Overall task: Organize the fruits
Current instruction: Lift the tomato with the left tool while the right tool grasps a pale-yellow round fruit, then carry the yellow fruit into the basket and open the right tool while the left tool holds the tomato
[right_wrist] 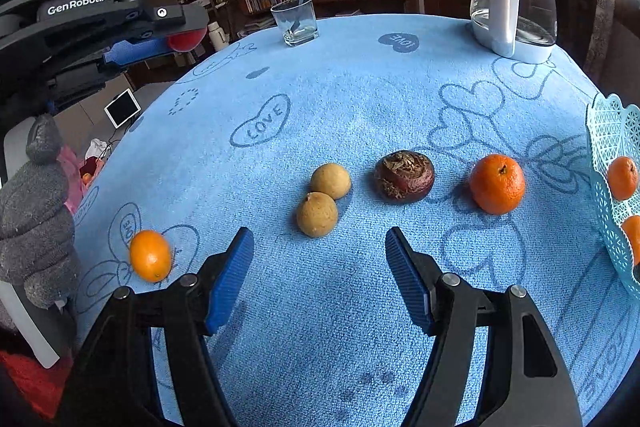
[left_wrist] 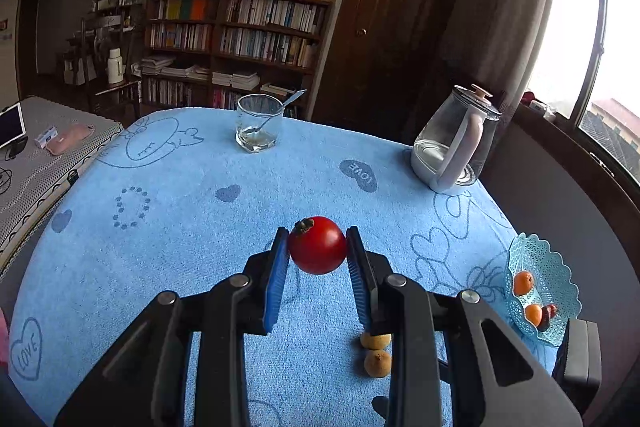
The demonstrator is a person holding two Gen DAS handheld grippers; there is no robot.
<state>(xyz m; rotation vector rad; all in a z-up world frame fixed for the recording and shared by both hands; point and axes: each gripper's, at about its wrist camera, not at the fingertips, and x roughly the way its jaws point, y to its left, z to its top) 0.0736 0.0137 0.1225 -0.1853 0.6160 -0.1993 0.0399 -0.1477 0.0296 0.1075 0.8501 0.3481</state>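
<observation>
Tomato (left_wrist: pixel 317 245) sits clamped in my left gripper (left_wrist: pixel 318 255), lifted above the blue cloth (left_wrist: pixel 180 227); smooth, soft skin, so I judge light pressure across its middle. Right gripper (right_wrist: pixel 320 275) stands apart, empty, near two tan fruits (right_wrist: pixel 324 199). Basket (left_wrist: pixel 556 279) waits at the table edge.

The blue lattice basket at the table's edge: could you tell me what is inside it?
The basket holds two oranges and a dark fruit; the near part of its inside is covered.
</observation>
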